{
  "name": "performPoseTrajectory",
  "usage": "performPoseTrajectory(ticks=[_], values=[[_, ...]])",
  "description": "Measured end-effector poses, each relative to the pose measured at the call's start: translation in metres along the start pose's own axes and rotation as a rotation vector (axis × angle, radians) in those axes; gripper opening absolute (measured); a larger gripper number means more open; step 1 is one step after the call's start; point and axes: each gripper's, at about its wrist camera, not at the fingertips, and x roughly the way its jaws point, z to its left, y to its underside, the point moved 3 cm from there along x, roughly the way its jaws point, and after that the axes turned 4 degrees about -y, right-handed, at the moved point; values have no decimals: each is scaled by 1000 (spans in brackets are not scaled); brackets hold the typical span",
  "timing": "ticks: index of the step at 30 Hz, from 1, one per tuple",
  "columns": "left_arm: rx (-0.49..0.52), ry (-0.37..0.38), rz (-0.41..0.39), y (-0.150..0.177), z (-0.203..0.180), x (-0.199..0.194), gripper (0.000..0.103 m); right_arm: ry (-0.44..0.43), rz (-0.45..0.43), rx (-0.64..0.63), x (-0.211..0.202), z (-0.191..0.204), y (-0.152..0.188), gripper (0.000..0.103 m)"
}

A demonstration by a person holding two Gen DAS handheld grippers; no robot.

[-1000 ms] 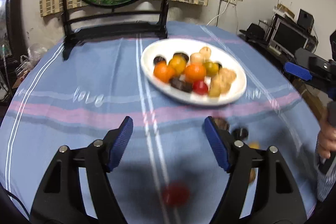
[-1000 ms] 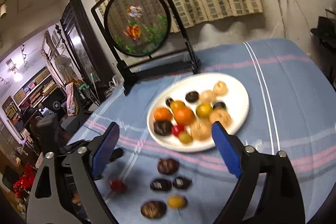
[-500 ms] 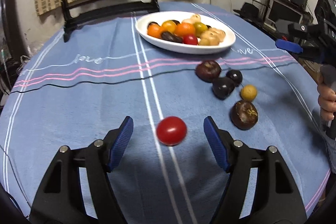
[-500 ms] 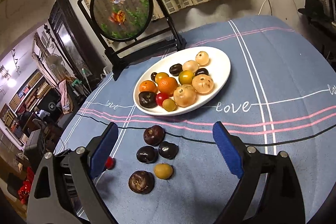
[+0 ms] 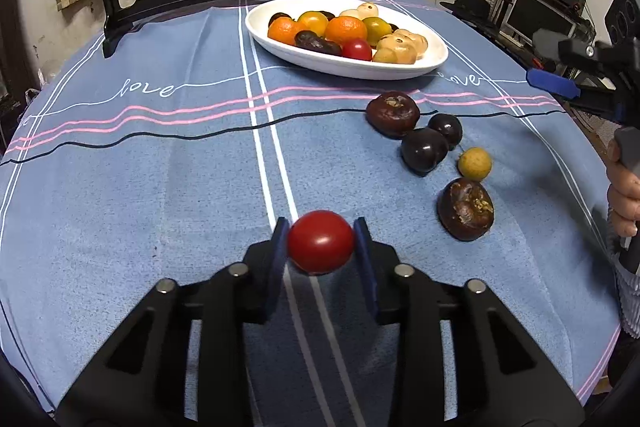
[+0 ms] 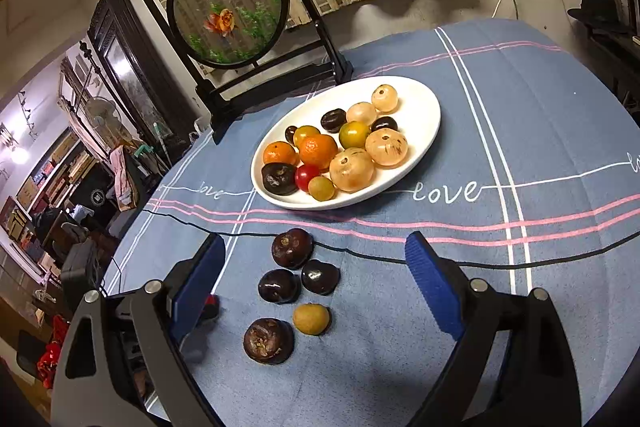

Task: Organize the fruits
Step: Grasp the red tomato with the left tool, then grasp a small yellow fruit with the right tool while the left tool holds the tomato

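Left gripper (image 5: pixel 320 243): fingers clenched on the red cherry tomato (image 5: pixel 321 241), pads at its widest sides, near centre of the worktop (image 5: pixel 120 195); whether it has left the cloth I cannot tell. Likely bound for the white plate (image 5: pixel 400 70) at far centre, already loaded with oranges, tomatoes and pale fruit. To the right of the tomato, five loose fruits lie on the cloth: three dark ones, a yellow fruit (image 5: pixel 474 164) and a wrinkled brown fruit (image 5: pixel 466 209), between tomato and plate's right side. Path straight ahead looks open. Right gripper (image 6: pixel 316 271): fingers released, spread wide, hovering above that cluster, holding nothing.
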Motion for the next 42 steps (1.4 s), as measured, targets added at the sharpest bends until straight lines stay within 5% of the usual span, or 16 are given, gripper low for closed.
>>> performPoseTrajectory(ticks=[10,18,25,31,42], values=[[-47,8,-38,-2,9,-8,33,37,153,-91,34,8,23,90],[-42,15,-41,-2,8,-8,33,-30,228,-72,46,10,37,56],[-39,18,-39,-2,7,-8,33,15,267,-137,51,17,53,50],[-36,18,-37,-2,6,-7,33,55,264,-180,55,18,56,30],[-33,20,-24,-1,5,-5,33,98,258,-247,60,24,60,29]])
